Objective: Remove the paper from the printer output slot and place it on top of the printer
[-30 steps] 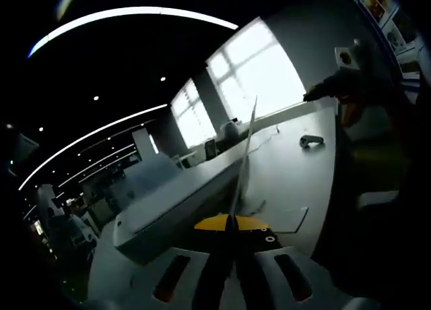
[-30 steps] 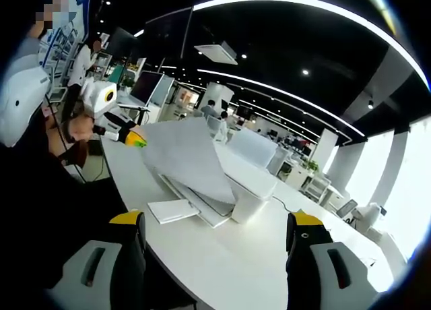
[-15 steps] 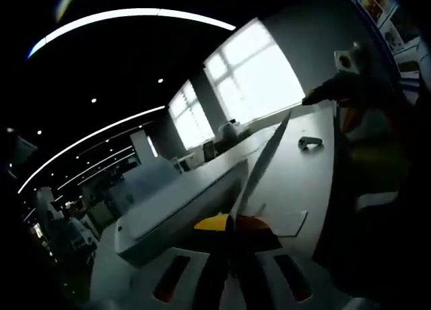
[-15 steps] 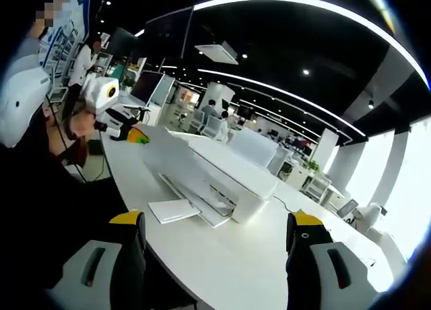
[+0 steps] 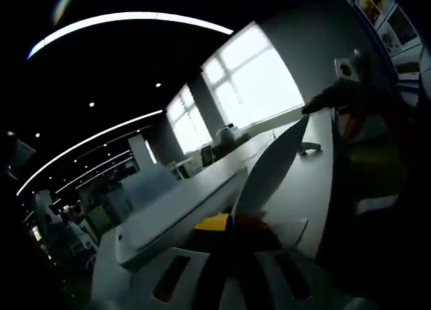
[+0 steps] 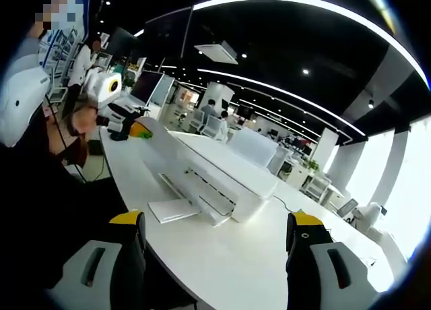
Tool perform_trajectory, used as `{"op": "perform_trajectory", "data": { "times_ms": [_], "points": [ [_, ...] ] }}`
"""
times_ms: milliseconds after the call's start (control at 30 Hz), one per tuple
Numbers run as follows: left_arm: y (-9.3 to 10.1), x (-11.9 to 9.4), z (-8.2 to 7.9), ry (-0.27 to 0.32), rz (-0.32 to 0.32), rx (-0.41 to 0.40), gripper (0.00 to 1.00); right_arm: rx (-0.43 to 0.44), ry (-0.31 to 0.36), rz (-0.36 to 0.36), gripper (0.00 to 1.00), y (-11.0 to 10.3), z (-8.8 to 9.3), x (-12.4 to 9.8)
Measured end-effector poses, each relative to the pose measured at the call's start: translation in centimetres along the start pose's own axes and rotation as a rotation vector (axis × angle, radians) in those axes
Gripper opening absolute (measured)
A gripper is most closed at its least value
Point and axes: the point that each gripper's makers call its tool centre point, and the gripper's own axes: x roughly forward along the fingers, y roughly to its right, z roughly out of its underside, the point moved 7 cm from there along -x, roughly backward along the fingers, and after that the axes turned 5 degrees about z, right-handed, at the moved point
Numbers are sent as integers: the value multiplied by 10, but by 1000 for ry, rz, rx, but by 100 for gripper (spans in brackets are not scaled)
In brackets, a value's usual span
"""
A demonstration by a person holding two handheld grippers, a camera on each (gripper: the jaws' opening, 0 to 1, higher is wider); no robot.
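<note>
A white printer [image 6: 222,178] stands on a long white table [image 6: 229,269], its output tray [image 6: 176,209] sticking out toward me. My left gripper [image 6: 137,129], held in a person's hand, is shut on one edge of the paper [image 6: 172,147]. The sheet lies low and nearly flat over the printer's top and is hard to tell from the lid. In the left gripper view the paper [image 5: 273,168] runs forward from the shut left gripper [image 5: 230,224], beside the printer [image 5: 175,212]. My right gripper [image 6: 215,222] hangs open over the table's near edge with nothing between its jaws.
The person [image 6: 27,141] holding the grippers takes up the left side of the right gripper view. Monitors [image 6: 149,87] and office desks stand behind the printer. A small dark object [image 5: 310,147] lies farther along the table [image 5: 316,182], near bright windows [image 5: 256,81].
The sheet has swung down from standing high above the printer to lying low over its top. The left gripper moved with it, closer to the printer. The right gripper stayed still.
</note>
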Motion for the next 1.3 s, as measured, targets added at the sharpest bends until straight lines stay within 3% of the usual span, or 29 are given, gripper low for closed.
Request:
{"op": "perform_trajectory", "data": {
  "times_ms": [1300],
  "points": [
    [-10,4,-19,-5,6,46,5,1,4,-5,81,0,-1,0]
  ]
}}
